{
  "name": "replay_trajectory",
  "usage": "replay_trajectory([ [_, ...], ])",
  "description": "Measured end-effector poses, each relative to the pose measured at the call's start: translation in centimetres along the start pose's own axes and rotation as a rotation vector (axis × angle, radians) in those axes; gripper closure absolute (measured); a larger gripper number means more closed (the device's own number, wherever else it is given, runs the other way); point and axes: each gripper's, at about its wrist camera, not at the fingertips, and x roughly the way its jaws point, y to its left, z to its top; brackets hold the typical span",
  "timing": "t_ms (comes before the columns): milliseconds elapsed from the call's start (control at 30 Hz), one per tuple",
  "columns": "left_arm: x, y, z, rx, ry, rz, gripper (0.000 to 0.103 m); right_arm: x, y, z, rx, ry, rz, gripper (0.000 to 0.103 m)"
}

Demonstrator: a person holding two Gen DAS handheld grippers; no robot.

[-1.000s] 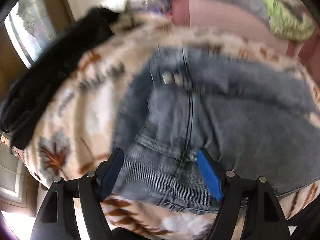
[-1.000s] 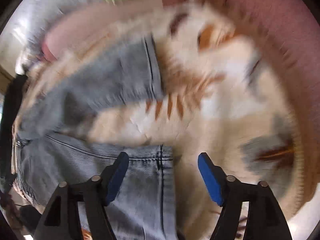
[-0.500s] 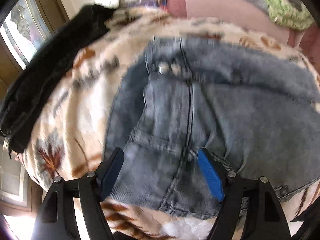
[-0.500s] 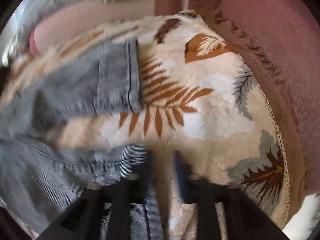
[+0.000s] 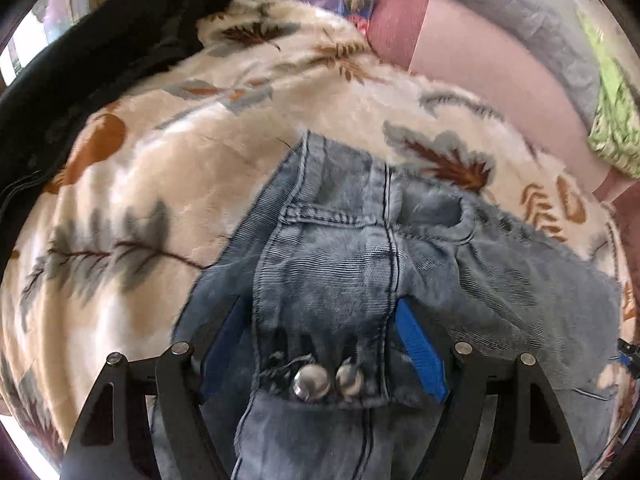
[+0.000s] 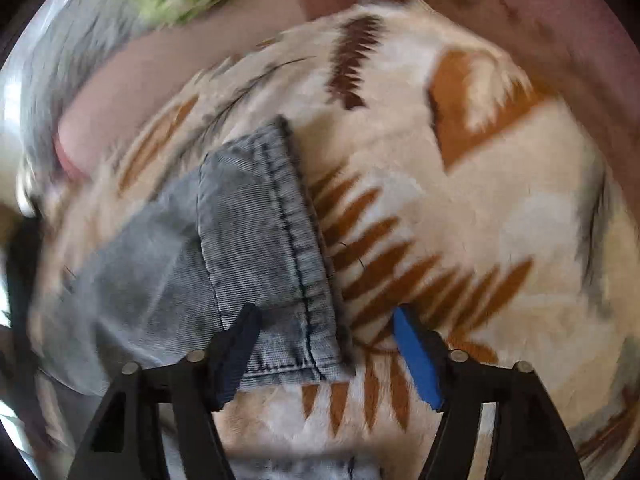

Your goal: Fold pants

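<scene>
Under the left wrist camera, a pair of faded blue jeans [image 5: 344, 264] lay on a cream blanket [image 5: 132, 184] printed with rust and grey leaves. The waistband end sat closest to the lens, with two metal buttons [image 5: 326, 380] showing just between the fingers. From there the denim ran away and to the right, so the long axis slanted toward the right edge of the view. The left gripper [image 5: 324, 344] had its blue-padded fingers [image 5: 420, 352] spread wide on either side of the bunched waistband fabric, not pinching it. A black garment [image 5: 80, 64] lay along the blanket's left edge, and a pink sofa cushion [image 5: 492, 64] rose beyond, with a green patterned cloth [image 5: 612, 120] at far right.

Beneath the right wrist camera, the picture was blurred by motion. One hemmed leg end of the jeans [image 6: 264, 248] rested on the same blanket [image 6: 500, 220], its stitched hem facing right and the leg stretching back toward the lower left. The right gripper [image 6: 326, 356] was spread apart: its left finger sat over the denim near the hem corner, while the right finger [image 6: 416, 356] hung over bare blanket. Whether either finger touched the cloth could not be told.
</scene>
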Motion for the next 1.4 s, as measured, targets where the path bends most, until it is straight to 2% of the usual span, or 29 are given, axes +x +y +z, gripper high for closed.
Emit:
replay_trajectory([
  [33, 0.6, -0.4, 0.1, 0.027, 0.014, 0.032, 0.033, -0.1, 0.7, 0.1, -0.039, 0.007, -0.029, 0.073],
  [67, 1.0, -0.9, 0.2, 0.05, 0.022, 0.054, 0.044, -0.4, 1.2, 0.1, -0.058, 0.013, -0.022, 0.089],
  [100, 1.2, -1.2, 0.3, 0.064, 0.037, 0.061, 0.056, -1.0, 1.8, 0.2, -0.09, 0.007, -0.041, 0.09],
  [167, 1.1, -2.2, 0.6, 0.117, 0.027, 0.101, 0.066, -2.9, 3.1, 0.0, -0.169, -0.046, -0.106, 0.09],
  [200, 0.7, -3.1, 0.6, 0.175, -0.001, 0.14, 0.074, -4.0, 3.6, -0.1, -0.201, -0.088, -0.144, 0.091],
  [233, 0.1, -3.9, 0.7, 0.224, -0.037, 0.182, 0.075, -4.9, 3.9, -0.3, -0.224, -0.119, -0.174, 0.091],
  [300, -0.6, -4.8, 0.4, 0.259, -0.078, 0.228, 0.075, -5.0, 3.9, -1.4, -0.246, -0.137, -0.214, 0.091],
  [333, -0.2, -5.1, 0.0, 0.275, -0.071, 0.257, 0.072, -2.9, 3.8, -2.1, -0.265, -0.064, -0.234, 0.091],
  [367, 1.3, -5.7, -0.6, 0.335, -0.022, 0.311, 0.067, -0.9, 3.8, -2.7, -0.283, 0.017, -0.246, 0.089],
  [400, 2.2, -5.8, -0.8, 0.369, 0.008, 0.336, 0.062, 0.7, 3.6, -3.3, -0.294, 0.028, -0.244, 0.086],
  [433, 2.2, -5.8, -0.9, 0.387, -0.013, 0.35, 0.054, 0.4, 3.6, -3.4, -0.294, -0.014, -0.236, 0.085],
  [467, 1.5, -5.5, -0.7, 0.369, -0.024, 0.353, 0.05, -0.4, 3.6, -3.0, -0.266, -0.018, -0.218, 0.081],
  [500, 0.7, -5.1, -0.3, 0.344, -0.026, 0.311, 0.046, -1.4, 3.3, -2.6, -0.23, -0.019, -0.162, 0.06],
  [567, -1.3, -3.7, 0.8, 0.276, -0.048, 0.202, 0.044, -3.0, 2.8, -1.5, -0.174, -0.051, -0.076, 0.029],
  [633, -2.7, -2.6, 1.9, 0.225, -0.093, 0.175, 0.038, -4.3, 2.5, 0.0, -0.151, -0.107, -0.088, 0.029],
  [700, -3.1, -1.8, 3.8, 0.167, -0.125, 0.149, 0.031, -4.5, 2.1, 2.1, -0.11, -0.142, -0.045, 0.029],
  [800, -1.4, -1.4, 6.3, 0.13, -0.087, 0.092, 0.031, -2.6, 2.3, 5.1, -0.026, -0.123, 0.049, 0.029],
  [900, 1.0, -1.5, 7.5, 0.084, -0.031, 0.037, 0.032, 0.6, 3.5, 8.0, -0.004, -0.086, 0.042, 0.029],
  [1000, 3.4, -1.3, 9.0, 0.047, 0.016, 0.018, 0.032, 2.5, 3.6, 8.4, 0.02, -0.032, 0.075, 0.032],
  [1067, 4.8, -0.9, 9.6, 0.02, 0.038, 0.006, 0.035, 3.6, 4.0, 8.4, 0.01, -0.015, 0.076, 0.034],
  [1167, 5.5, -0.1, 10.6, -0.029, 0.03, -0.002, 0.044, 4.3, 4.2, 8.7, 0.008, -0.012, 0.077, 0.035],
  [1233, 6.0, 0.1, 11.0, -0.038, 0.039, 0.008, 0.056, 4.0, 3.9, 8.8, 0.025, -0.009, 0.096, 0.035],
  [1267, 6.3, 0.2, 11.2, -0.037, 0.045, 0.017, 0.059, 3.9, 3.7, 9.0, 0.04, -0.014, 0.107, 0.034],
  [1400, 6.8, 0.7, 11.8, -0.064, 0.052, -0.001, 0.061, 4.9, 3.3, 9.3, 0.071, -0.006, 0.117, 0.033],
])
